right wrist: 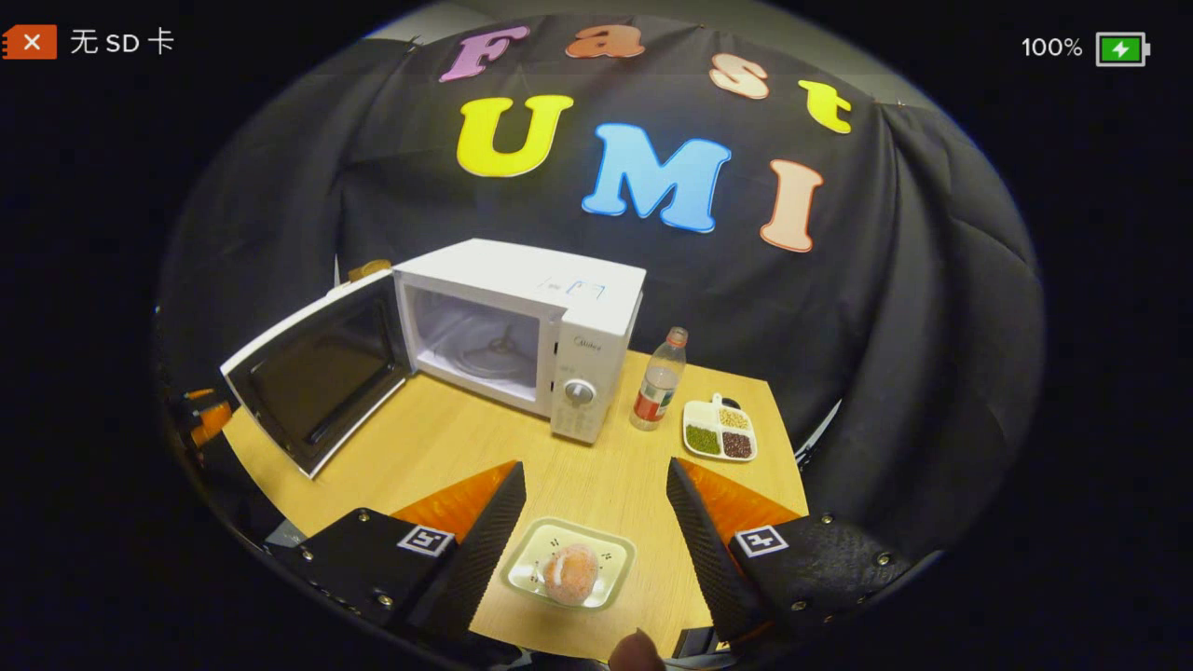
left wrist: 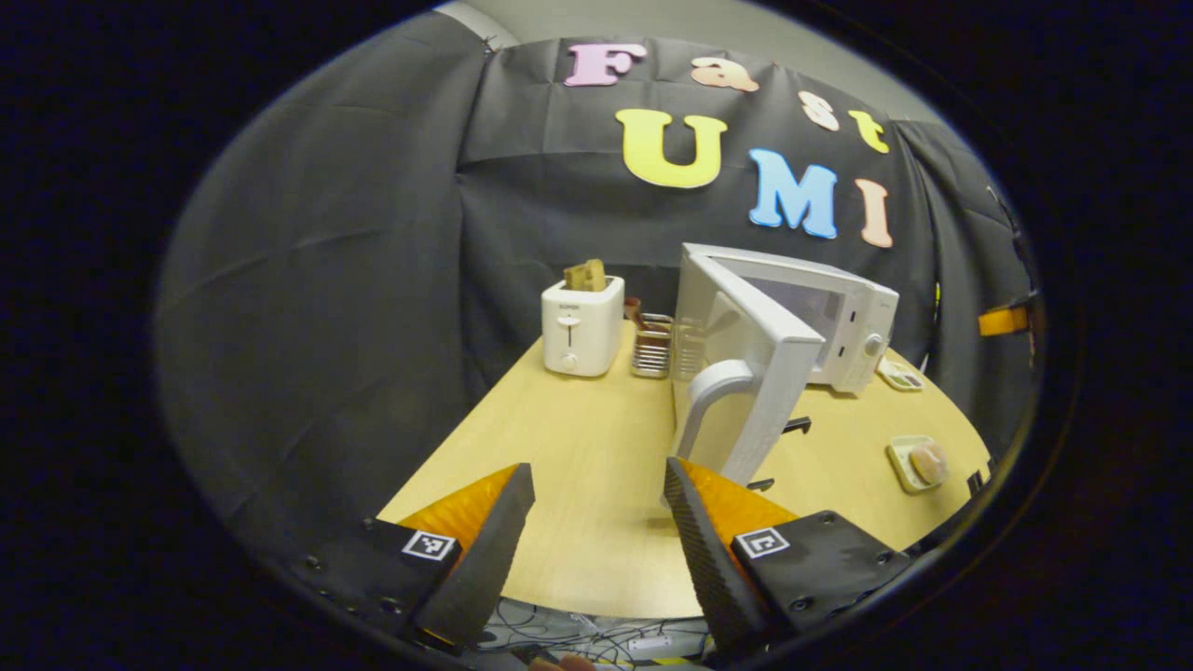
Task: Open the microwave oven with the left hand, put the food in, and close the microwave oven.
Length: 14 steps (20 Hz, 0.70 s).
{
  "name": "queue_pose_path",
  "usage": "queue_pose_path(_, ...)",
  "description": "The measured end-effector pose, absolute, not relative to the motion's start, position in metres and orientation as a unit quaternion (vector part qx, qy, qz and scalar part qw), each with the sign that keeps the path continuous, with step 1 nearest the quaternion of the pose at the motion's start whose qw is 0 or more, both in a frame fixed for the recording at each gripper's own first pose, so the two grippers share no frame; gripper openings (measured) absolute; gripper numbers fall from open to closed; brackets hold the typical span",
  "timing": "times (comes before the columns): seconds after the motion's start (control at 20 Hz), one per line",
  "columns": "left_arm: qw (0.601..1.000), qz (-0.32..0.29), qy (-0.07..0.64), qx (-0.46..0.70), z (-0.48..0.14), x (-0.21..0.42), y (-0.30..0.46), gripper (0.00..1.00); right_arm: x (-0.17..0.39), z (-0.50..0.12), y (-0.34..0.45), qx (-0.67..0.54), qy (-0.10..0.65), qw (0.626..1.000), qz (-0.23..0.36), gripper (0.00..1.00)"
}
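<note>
The white microwave (right wrist: 559,308) stands on the wooden table with its door (right wrist: 317,373) swung wide open to the left, the empty cavity (right wrist: 480,347) showing. In the left gripper view the door (left wrist: 760,373) stands edge-on with its curved handle (left wrist: 708,396) just beyond my left gripper (left wrist: 599,477), which is open and holds nothing. A round bun sits on a small pale tray (right wrist: 569,570) near the table's front edge, between the fingers of my open right gripper (right wrist: 596,480). The same tray (left wrist: 918,463) lies at the right in the left gripper view.
A white toaster (left wrist: 582,326) with bread in it and a wire rack (left wrist: 652,347) stand at the back left. A drink bottle (right wrist: 660,382) and a divided dish of beans (right wrist: 719,431) stand right of the microwave. The table's front edge (left wrist: 596,606) is close below my left gripper.
</note>
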<state>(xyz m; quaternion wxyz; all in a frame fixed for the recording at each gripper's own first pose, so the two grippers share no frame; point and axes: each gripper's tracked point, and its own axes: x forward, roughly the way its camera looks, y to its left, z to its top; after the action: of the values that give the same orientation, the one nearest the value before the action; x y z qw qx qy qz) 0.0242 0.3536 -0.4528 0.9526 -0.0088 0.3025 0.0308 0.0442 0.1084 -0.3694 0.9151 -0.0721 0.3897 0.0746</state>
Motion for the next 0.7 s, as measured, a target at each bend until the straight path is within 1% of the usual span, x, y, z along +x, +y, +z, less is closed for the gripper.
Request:
queue_pose_path(0.15,0.954,0.058,0.293,-0.017,-0.416,0.000,0.332,0.94,0.028,-0.416,0.114,-0.068,0.430,0.896,0.093,0.94)
queue_pose_path(0.35,0.954,0.093,0.281,-0.046,-0.374,-0.025,0.298,0.94,-0.005,-0.480,0.119,-0.059,0.494,0.858,0.125,0.94)
queue_pose_path(0.55,0.946,0.141,0.272,-0.103,-0.334,-0.055,0.253,0.94,-0.025,-0.534,0.115,-0.036,0.546,0.827,0.133,0.92)
queue_pose_path(0.7,0.941,0.173,0.271,-0.107,-0.305,-0.078,0.227,0.94,-0.029,-0.567,0.104,-0.042,0.565,0.813,0.133,0.91)
